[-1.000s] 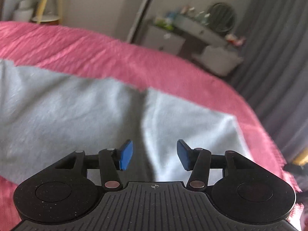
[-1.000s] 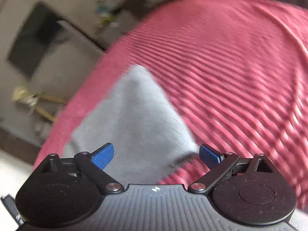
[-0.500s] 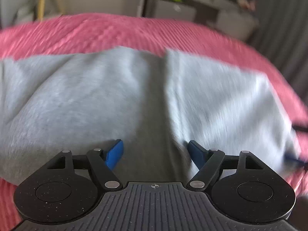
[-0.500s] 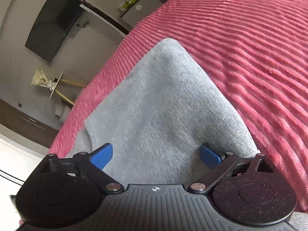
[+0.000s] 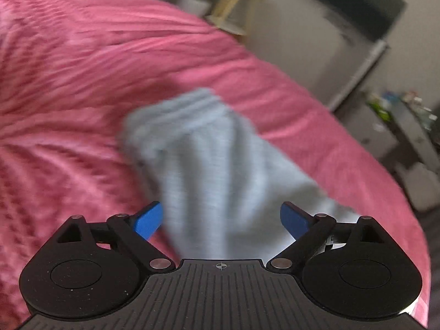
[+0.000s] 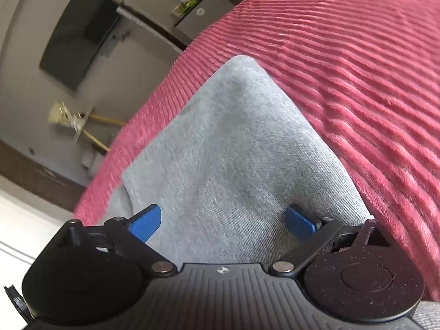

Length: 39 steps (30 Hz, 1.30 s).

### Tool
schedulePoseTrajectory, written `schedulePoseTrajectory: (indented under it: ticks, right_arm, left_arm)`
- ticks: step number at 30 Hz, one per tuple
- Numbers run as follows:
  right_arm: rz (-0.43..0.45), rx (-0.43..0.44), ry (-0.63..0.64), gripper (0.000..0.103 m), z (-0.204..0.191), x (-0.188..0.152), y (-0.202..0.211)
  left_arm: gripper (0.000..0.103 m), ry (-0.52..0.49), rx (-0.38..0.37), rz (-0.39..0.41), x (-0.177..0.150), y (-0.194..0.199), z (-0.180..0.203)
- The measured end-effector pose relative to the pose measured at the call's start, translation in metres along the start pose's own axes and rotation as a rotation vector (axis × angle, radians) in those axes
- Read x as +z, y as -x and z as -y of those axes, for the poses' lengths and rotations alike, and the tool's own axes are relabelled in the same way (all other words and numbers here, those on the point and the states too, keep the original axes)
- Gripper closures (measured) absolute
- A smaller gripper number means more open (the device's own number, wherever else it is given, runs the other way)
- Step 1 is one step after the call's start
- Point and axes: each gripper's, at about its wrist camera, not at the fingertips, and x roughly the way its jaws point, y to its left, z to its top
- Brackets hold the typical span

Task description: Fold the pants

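Pants (image 6: 233, 151) (grey, no readable label) lie on pink bedspread (image 6: 371, 68).

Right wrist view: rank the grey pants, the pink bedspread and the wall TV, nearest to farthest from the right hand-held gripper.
1. Grey pants: directly between and ahead of the open right hand-held gripper.
2. Pink bedspread: under the pants, stretching right and beyond.
3. Wall TV: upper left, past the bed's edge.

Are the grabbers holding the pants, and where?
No. The left gripper and right gripper both stand open, jaws spread wide above the gray pants on the pink blanket. Nothing is pinched.
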Motion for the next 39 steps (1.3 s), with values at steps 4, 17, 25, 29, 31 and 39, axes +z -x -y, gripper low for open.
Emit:
schedulePoseTrajectory:
  ticks: [4, 17, 25, 29, 31, 39]
  right_arm:
    - [-0.015, -0.090, 0.132, 0.006, -0.021, -0.005, -0.005]
    - [0.023, -0.017, 0.014, 0.006, -0.003, -0.001, -0.003]
    - [0.031, -0.014, -0.004, 0.006, -0.003, -0.002, -0.004]
    - [0.032, -0.025, 0.011, 0.006, -0.004, -0.002, -0.005]
    - [0.034, -0.027, 0.012, 0.006, -0.004, -0.002, -0.006]
    - [0.038, -0.039, 0.029, 0.005, -0.006, -0.001, -0.009]
  left_arm:
    - [0.007, 0.094, -0.009, -0.068, 0.013, -0.015, -0.031]
    - [0.007, 0.416, -0.213, -0.110, 0.022, -0.044, -0.116]
    - [0.007, 0.444, -0.332, -0.098, 0.024, -0.049, -0.123]
    - [0.011, 0.425, -0.326, -0.125, 0.025, -0.063, -0.122]
    - [0.019, 0.417, -0.331, -0.114, 0.029, -0.067, -0.119]
    - [0.028, 0.300, -0.355, -0.102, 0.037, -0.086, -0.098]
